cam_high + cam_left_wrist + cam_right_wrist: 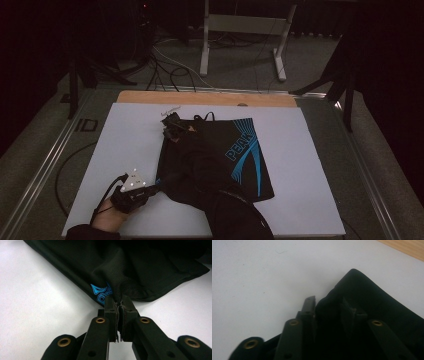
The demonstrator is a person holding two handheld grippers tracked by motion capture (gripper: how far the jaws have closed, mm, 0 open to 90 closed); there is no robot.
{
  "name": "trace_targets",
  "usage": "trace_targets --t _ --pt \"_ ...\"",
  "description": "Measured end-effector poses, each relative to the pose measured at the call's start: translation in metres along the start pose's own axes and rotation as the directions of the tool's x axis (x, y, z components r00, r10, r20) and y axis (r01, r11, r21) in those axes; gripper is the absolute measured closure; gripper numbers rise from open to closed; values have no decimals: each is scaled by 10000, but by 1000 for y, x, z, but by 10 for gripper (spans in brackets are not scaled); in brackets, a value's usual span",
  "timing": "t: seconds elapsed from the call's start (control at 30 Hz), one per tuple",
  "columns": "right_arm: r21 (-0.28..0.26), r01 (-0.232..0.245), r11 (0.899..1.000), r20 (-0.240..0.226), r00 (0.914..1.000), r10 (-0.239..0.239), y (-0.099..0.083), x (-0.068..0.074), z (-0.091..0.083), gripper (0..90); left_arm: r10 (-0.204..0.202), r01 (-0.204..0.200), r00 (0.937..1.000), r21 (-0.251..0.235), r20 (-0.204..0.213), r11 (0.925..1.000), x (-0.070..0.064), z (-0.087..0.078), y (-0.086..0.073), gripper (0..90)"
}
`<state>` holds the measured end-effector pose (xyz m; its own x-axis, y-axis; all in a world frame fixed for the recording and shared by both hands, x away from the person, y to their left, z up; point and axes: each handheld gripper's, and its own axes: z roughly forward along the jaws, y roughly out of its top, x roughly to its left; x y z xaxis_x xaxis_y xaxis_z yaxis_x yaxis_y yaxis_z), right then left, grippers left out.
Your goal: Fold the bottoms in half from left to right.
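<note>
Black shorts [240,150] with a blue PEAK print lie on the white table top [310,200]. My left gripper [156,187] is at the shorts' near left corner; in the left gripper view it [119,303] is shut on a pinch of the black cloth [140,270] beside a blue logo. My right arm, in a dark sleeve, reaches across the shorts to their far left corner. There my right gripper [171,126] holds a thick fold of the cloth [367,295] between its jaws [328,308].
A wooden strip [210,98] runs along the table's far edge. Beyond it are floor cables [170,65] and a white frame's legs [280,55]. Metal rails [45,165] flank the table. White surface lies left and right of the shorts.
</note>
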<state>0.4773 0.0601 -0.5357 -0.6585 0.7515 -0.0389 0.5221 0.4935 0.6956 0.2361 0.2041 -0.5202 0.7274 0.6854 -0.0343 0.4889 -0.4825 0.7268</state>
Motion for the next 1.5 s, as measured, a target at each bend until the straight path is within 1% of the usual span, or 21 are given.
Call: trace_targets --t 0.1,0.17,0.2,0.27,0.37,0.43,0.63,0.73,0.77,0.93,0.97,1.0,1.07,1.17,1.2,1.33,1.37,1.43,1.5 --pt "113 122 9999 -7 9999 -122 1 -2 -1 766 19 -19 10000 17 6 10000 0 0 0 873" --pt "132 4 9999 -31 10000 -3 0 -5 -1 829 15 -15 10000 29 4 10000 0 0 0 873" --pt "99 -61 9999 -157 9999 62 0 -7 -2 876 38 -38 10000 40 -9 10000 0 0 0 873" --pt "78 -39 10000 -249 9997 41 0 -9 -4 889 15 -15 10000 56 0 10000 0 1 0 873" --pt "48 24 10000 -302 9995 -23 0 -10 -5 893 11 -11 10000 60 -1 10000 0 1 0 873" --pt "-29 -52 10000 -352 9994 51 1 -11 -7 894 5 -5 10000 45 -19 10000 0 0 0 873" --pt "-345 -25 9994 -309 9995 15 3 -12 -14 895 -73 73 10000 -25 -10 10000 0 -1 1 874" --pt "-443 -73 9990 -374 9993 57 3 -13 -18 896 -22 22 10000 -47 0 10000 -2 -1 3 874" --pt "-484 9 9988 -357 9994 -26 3 -15 -20 896 7 -7 10000 -50 -3 10000 -2 -1 3 875" --pt "-678 -56 9977 -373 9993 31 4 -19 -29 896 73 -73 10000 -155 25 9999 -5 -3 7 876" --pt "-697 1 9976 -358 9994 -26 4 -20 -30 897 104 -103 9999 -170 24 9998 -5 -4 8 876" --pt "-718 -96 9974 -368 9993 70 4 -19 -32 897 122 -122 9999 -207 10 9997 -6 -4 9 876" --pt "-764 -94 9970 -389 9992 64 3 -20 -35 897 184 -184 9998 -231 11 9996 -7 -5 10 877" --pt "-814 8 9967 -371 9993 -38 3 -23 -39 897 275 -274 9996 -234 19 9994 -9 -6 12 877" --pt "-828 -60 9965 -414 9991 26 3 -23 -41 897 304 -302 9995 -251 54 9992 -9 -6 13 877" --pt "-890 -82 9960 -439 9990 43 3 -26 -46 898 365 -363 9993 -255 108 9990 -10 -7 16 878" --pt "-931 -57 9956 -349 9994 24 3 -27 -48 898 322 -317 9994 -320 153 9990 -10 -7 17 878" --pt "-993 -156 9949 -383 9992 118 3 -29 -50 898 401 -396 9991 -326 168 9987 -11 -7 20 877" --pt "-1019 -113 9947 -342 9994 79 2 -31 -52 898 466 -458 9987 -341 202 9984 -12 -7 22 877"
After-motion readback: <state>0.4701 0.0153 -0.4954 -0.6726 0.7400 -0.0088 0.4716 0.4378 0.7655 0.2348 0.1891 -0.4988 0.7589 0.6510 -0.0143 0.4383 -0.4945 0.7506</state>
